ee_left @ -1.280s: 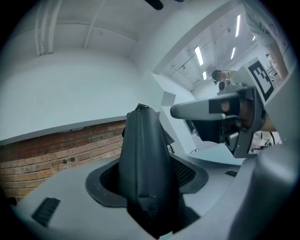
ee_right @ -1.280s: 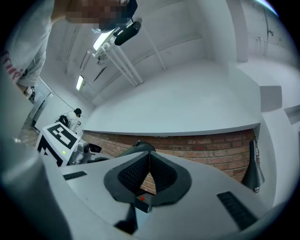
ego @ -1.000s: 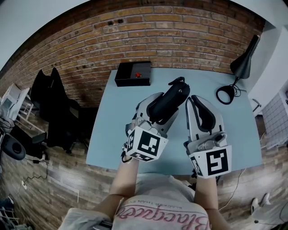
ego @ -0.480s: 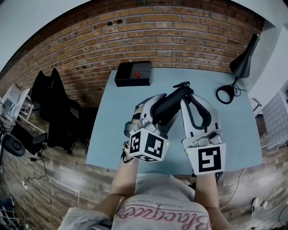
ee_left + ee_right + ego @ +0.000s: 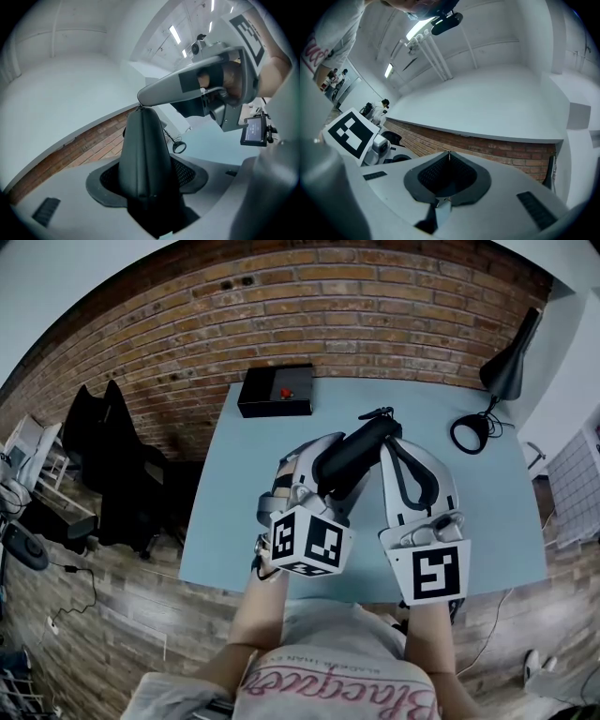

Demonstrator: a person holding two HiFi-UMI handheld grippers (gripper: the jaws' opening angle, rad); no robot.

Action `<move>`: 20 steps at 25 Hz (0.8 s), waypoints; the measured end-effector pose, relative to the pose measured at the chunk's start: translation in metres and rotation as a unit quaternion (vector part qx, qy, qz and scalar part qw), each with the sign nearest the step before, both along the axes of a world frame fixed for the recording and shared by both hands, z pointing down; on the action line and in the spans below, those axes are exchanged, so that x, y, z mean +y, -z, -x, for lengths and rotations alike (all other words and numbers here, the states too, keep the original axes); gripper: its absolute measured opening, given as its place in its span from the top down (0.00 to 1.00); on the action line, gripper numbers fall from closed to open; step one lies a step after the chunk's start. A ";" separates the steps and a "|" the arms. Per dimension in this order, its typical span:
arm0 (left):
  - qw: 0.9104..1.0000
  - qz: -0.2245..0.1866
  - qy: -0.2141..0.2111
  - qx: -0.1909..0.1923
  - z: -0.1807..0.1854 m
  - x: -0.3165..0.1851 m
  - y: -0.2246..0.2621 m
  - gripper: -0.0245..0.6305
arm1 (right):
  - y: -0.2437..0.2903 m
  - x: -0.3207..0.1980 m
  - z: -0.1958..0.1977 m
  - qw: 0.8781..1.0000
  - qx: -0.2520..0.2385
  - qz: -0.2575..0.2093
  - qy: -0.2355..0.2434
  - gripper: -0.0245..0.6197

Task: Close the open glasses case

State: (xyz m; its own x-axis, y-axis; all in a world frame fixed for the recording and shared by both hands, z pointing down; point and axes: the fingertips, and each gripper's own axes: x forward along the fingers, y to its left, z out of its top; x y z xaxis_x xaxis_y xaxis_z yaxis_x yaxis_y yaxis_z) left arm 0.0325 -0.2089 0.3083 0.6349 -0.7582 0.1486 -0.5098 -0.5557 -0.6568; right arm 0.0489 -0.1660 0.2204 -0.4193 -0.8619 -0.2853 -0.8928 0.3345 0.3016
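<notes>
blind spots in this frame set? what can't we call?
- glasses case seam: open or closed is unreadable. In the head view the left gripper and right gripper crowd it; the left gripper view shows only one smooth side.
- right gripper: jaws together at the case's tip; anything pinched there, such as a zipper pull, is too small to tell.
- red item on the black box: too small in the head view.

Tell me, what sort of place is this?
Probably an office-like workroom or lab: a bare brick wall, a pale blue table carrying a black box and a black desk lamp, and dark chairs standing on wood flooring beside it.
</notes>
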 end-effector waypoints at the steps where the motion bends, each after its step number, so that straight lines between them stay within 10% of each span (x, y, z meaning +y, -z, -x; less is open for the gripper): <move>1: 1.000 0.000 -0.002 -0.001 0.000 0.001 0.000 0.55 | -0.001 0.000 -0.001 1.000 -0.004 0.001 0.000 0.93; 11: 0.999 -0.024 0.002 -0.047 0.006 -0.001 -0.005 0.55 | -0.013 -0.004 0.000 0.998 0.062 0.011 -0.031 0.93; 20: 0.998 -0.024 -0.043 -0.041 0.008 0.006 -0.007 0.56 | -0.011 -0.007 -0.016 0.998 0.019 0.051 -0.008 0.93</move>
State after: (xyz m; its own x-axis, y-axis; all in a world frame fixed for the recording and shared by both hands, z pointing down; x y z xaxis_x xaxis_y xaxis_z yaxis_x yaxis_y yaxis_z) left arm 0.0243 -0.2025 0.3152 0.6847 -0.7092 0.1679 -0.4052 -0.5620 -0.7211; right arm 0.0648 -0.1725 0.2314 -0.4144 -0.8922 -0.1796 -0.8865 0.3512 0.3013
